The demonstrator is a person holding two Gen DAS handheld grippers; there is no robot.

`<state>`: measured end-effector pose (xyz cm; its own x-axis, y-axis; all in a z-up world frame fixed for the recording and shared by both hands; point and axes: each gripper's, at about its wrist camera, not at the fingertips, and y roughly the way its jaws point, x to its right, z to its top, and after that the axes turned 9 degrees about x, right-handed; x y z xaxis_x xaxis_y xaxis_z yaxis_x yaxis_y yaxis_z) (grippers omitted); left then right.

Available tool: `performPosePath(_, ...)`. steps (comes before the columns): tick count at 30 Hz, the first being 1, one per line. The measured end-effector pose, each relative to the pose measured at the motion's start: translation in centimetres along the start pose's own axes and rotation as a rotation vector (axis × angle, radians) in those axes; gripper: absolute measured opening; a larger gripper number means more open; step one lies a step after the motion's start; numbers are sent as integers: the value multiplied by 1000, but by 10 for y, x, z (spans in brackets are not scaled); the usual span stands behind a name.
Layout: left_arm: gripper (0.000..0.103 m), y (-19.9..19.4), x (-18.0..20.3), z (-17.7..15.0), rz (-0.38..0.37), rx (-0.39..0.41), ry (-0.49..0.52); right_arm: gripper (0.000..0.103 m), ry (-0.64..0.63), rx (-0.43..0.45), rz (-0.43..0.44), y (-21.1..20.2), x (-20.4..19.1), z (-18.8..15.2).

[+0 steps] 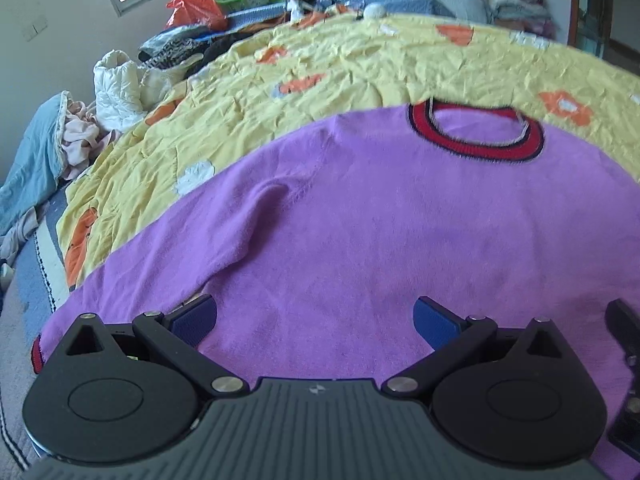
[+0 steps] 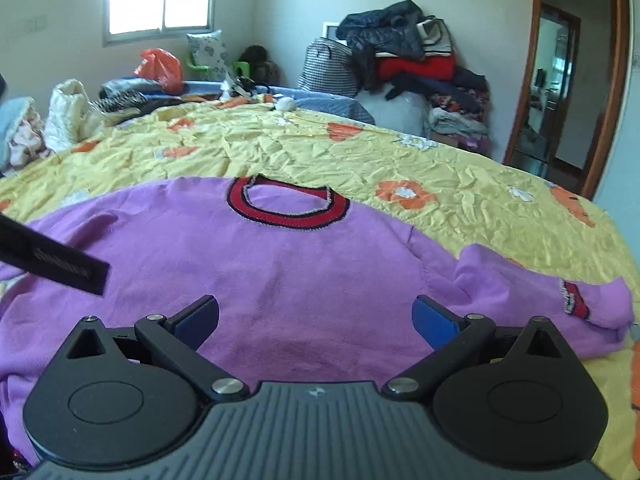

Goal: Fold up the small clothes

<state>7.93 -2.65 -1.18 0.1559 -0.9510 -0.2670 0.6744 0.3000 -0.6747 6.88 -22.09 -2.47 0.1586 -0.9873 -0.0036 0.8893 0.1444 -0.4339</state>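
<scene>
Purple knit fills most of what you see: the small sweater point(image 1: 360, 220) lies spread flat, front or back up I cannot tell, on the yellow flowered quilt point(image 1: 320, 64), its red-and-black collar point(image 1: 476, 132) at the far end from you. Take that collar as your landmark. On the near side of it, over the body of the sweater, your left gripper point(image 1: 316, 320) hangs with its blue pads point(image 1: 434, 322) spread wide and nothing between them. Your right gripper point(image 2: 316, 318) is the same: jaws apart, empty, poised above the cloth on the near side of the collar point(image 2: 288, 206).

To the right of the collar, the right sleeve point(image 2: 540, 292) is bunched and partly doubled over, its red cuff point(image 2: 574, 300) showing near the quilt point(image 2: 440, 160). To the left of the collar, the left sleeve point(image 1: 160, 280) runs out towards the near left edge, with a soft ridge point(image 1: 260, 220) in the fabric where it meets the body.

By my reading, you are at the start of the fold: the garment is laid out and no fold is made yet. The next move probably calls for closing on a sleeve or side edge and carrying it in towards the line below the collar. Tidy the crumpled right sleeve first, or it may fold lumpy. Pinch only the sweater, not the quilt under it.
</scene>
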Motion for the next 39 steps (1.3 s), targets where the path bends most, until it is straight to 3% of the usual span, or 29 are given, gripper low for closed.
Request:
performPosePath(10,103,19,18,-2,16,-38,-12,103,72,-15,89,25,31,0)
performPosePath(15,103,16,29,-4,-25,-8,-13,103,95,-80,57,25,38,-8)
performPosePath(21,103,20,50,-9,-113,-18,-9,103,45,-87,-11,12,51,-14)
performPosePath(28,103,19,64,2,-249,44,23,103,-114,-31,-349,20,132,-14)
performPosePath(33,103,20,81,3,-369,130,102,102,-80,-106,-391,54,204,-19)
performPosePath(36,103,27,87,2,-440,82,90,98,-74,-149,-382,69,224,-23)
performPosePath(39,103,39,91,-1,-479,25,67,79,-27,-207,-368,83,241,-31)
